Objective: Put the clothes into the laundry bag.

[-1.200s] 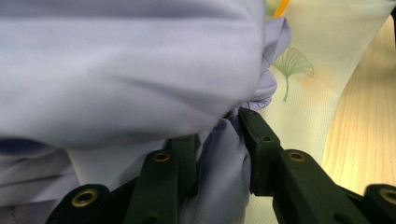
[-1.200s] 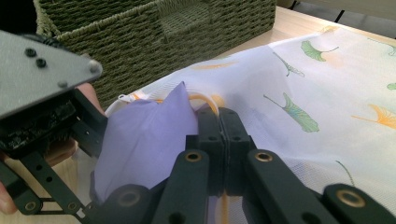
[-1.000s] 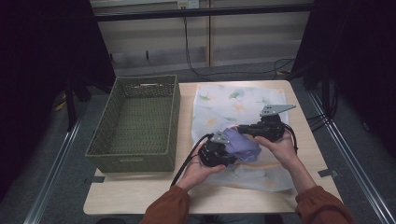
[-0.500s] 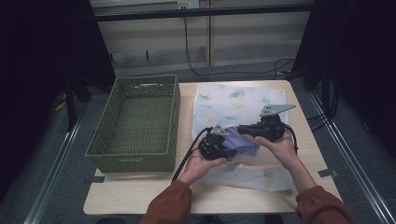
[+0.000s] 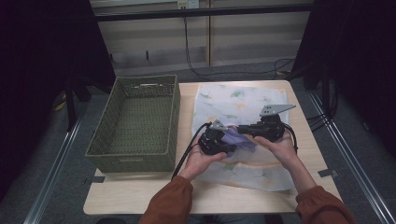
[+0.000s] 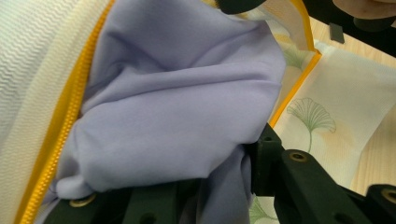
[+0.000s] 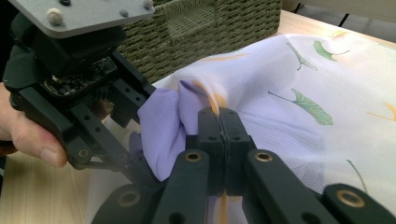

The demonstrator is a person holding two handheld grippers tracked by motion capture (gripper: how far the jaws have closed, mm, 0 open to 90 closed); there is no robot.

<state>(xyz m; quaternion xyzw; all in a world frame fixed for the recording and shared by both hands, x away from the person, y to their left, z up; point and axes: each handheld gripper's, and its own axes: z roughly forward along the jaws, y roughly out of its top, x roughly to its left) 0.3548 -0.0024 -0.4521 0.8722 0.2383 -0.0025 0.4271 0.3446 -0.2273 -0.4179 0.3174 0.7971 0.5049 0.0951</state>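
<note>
High view first: I have both grippers meeting over the mesh laundry bag [image 5: 233, 100] printed with ginkgo leaves, which lies flat on the table [image 5: 140, 191], with the woven basket [image 5: 135, 121] well off to the far side of my left gripper [image 5: 223, 142]. Between the two tools sits a bunched lilac cloth [image 5: 240, 139].

Left gripper view shows that cloth [image 6: 177, 107] bulging right in front of the jaws — they are clamped on a fold of it, the fabric pinched at the base and pressed toward the bag's yellow zipper [image 6: 70, 107], which runs up the side just beside the cloth.

Right gripper view: my right gripper [image 7: 219, 116] has its jaws fully together, pinching the bag's thin edge [image 7: 299, 93] by the zipper — the yellow strip passes between the pads. The lilac cloth [image 7: 163, 126] sits just beside these jaws, touching them, with the left gripper [image 7: 126, 112] holding it from the other side.
</note>
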